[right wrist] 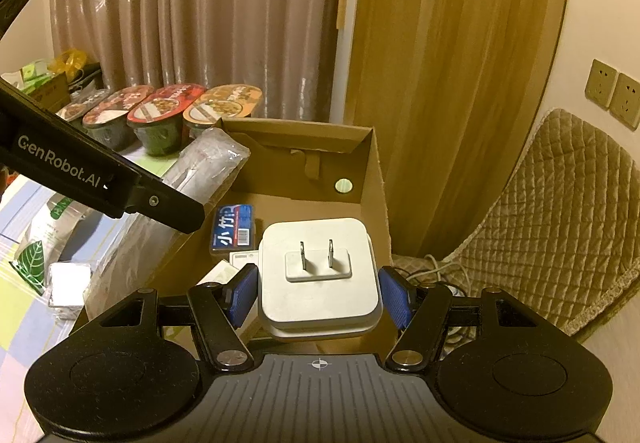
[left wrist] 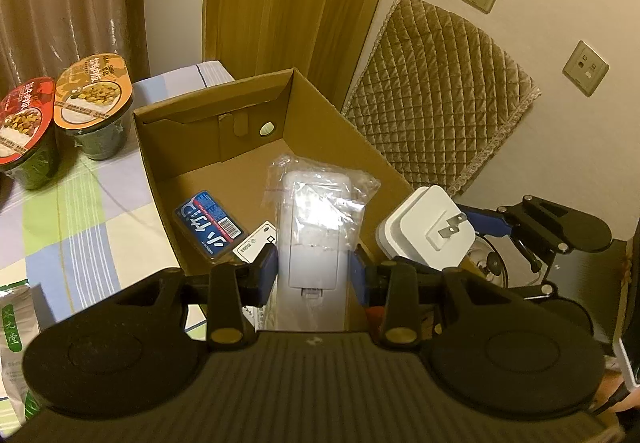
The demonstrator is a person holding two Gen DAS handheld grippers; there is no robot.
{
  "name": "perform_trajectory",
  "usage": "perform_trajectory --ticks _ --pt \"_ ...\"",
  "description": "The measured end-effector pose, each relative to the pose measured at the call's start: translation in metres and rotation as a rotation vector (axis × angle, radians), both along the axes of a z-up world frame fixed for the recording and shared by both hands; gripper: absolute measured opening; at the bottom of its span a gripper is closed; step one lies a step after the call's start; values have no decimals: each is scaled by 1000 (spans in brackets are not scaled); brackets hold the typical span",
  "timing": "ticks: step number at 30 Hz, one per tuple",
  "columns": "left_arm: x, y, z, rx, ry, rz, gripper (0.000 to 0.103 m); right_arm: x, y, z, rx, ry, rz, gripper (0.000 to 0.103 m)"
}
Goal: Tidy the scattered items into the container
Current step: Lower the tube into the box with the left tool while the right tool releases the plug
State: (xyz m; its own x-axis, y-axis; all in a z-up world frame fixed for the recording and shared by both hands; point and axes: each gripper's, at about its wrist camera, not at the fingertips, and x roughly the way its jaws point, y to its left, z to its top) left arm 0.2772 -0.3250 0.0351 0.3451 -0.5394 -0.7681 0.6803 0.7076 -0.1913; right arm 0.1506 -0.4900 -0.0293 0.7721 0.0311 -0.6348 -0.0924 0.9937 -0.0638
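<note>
Left wrist view: we pinch the stiff, light remote [left wrist: 310, 239] in its slippery bag over the box [left wrist: 320, 115], gripper [left wrist: 314, 271] squeezing its flat sides, while our right gripper [right wrist: 318, 297] clamps the boxy charger [right wrist: 318, 279].

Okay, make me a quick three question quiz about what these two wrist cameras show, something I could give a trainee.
1. True or false: the right hand-held gripper holds a white plug adapter with its two prongs facing the camera.
2. What is the left hand-held gripper gripping? A) a noodle cup B) a white item in a clear plastic bag C) a blue packet
3. Fill in: the small blue packet lies inside the cardboard ____.

Key: 1 true; 2 B; 3 box.
</note>
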Motion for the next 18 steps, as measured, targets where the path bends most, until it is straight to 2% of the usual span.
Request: perform_trajectory --ticks 4,7,18 --pt "2 1 -1 -7 7 15 34 0 0 0 0 0 0 67" --pt "4 4 -2 -9 9 39 48 0 0 0 0 0 0 67" --pt "-4 25 -6 30 -19 30 48 0 4 -4 0 4 1 67"
